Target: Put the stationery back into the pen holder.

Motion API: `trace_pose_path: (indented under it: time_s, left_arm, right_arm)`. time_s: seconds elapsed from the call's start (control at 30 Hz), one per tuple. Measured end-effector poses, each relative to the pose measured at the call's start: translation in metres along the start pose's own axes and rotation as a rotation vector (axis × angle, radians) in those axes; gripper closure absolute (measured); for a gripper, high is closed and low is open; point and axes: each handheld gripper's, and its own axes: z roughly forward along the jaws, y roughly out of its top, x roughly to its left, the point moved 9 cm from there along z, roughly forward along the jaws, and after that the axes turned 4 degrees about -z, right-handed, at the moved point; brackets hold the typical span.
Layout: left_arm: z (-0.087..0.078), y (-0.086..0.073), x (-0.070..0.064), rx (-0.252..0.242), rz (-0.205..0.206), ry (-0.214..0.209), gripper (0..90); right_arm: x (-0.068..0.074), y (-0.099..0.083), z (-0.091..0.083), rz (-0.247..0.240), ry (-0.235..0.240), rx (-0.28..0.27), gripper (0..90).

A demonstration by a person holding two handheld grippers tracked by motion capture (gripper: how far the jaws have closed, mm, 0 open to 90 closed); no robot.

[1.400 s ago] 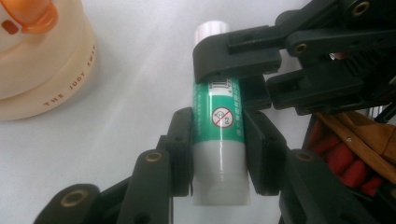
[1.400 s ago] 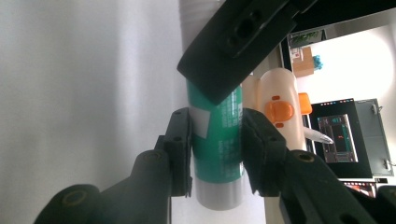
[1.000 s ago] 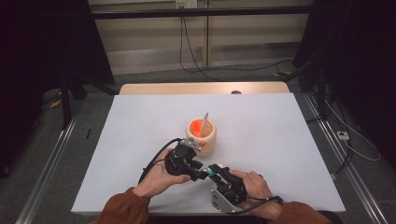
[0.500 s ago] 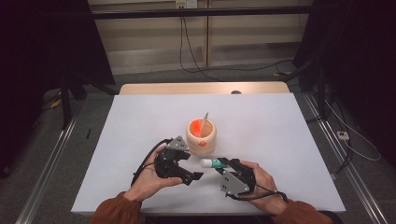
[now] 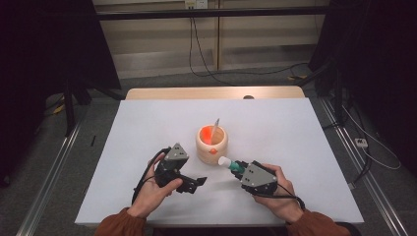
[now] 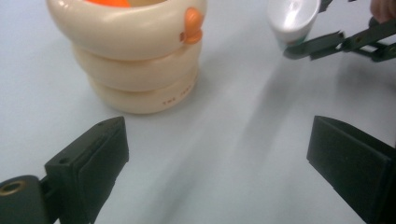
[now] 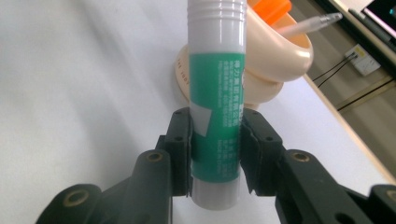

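Glue stick, white with a green label, sits clamped between my right gripper's fingers, low over the tabletop just right of the holder. Working left to right: my left gripper rests near the front edge, fingers spread wide with nothing between them. Ahead of it stands a cream ringed pen holder with an orange interior and one pen leaning inside. I see bare tabletop between the open fingers and the holder.
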Motion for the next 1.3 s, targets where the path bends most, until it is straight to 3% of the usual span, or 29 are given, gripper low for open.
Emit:
trace_pose_path:
  time_s: [0.23,0.37,0.47,0.6,0.9,1.03,1.3]
  left_arm:
    - [-0.009,-0.001,0.008,-0.082,-0.003,0.030,5.7]
    - [-0.013,-0.009,0.015,-0.081,-0.002,0.067,6.1]
    - [-0.014,-0.017,0.024,-0.082,-0.015,0.095,6.2]
    - [-0.020,-0.024,0.034,-0.118,-0.025,0.128,9.5]
    - [-0.029,-0.043,0.047,-0.131,-0.073,0.153,9.6]
    - [-0.034,-0.048,0.047,-0.146,-0.068,0.160,8.8]
    - [-0.045,-0.064,0.058,-0.156,-0.123,0.174,8.1]
  right_arm:
    - [-0.006,0.002,-0.001,0.147,0.040,-0.046,66.8]
    - [-0.010,0.003,-0.002,0.206,0.055,-0.067,66.9]
    - [-0.011,0.006,-0.004,0.221,0.069,-0.102,66.8]
    - [-0.014,0.010,-0.004,0.254,0.075,-0.119,66.8]
    - [-0.028,0.017,-0.004,0.357,0.083,-0.173,66.8]
    - [-0.037,0.018,-0.002,0.418,0.083,-0.184,66.9]
    - [-0.044,0.022,0.001,0.456,0.085,-0.197,66.8]
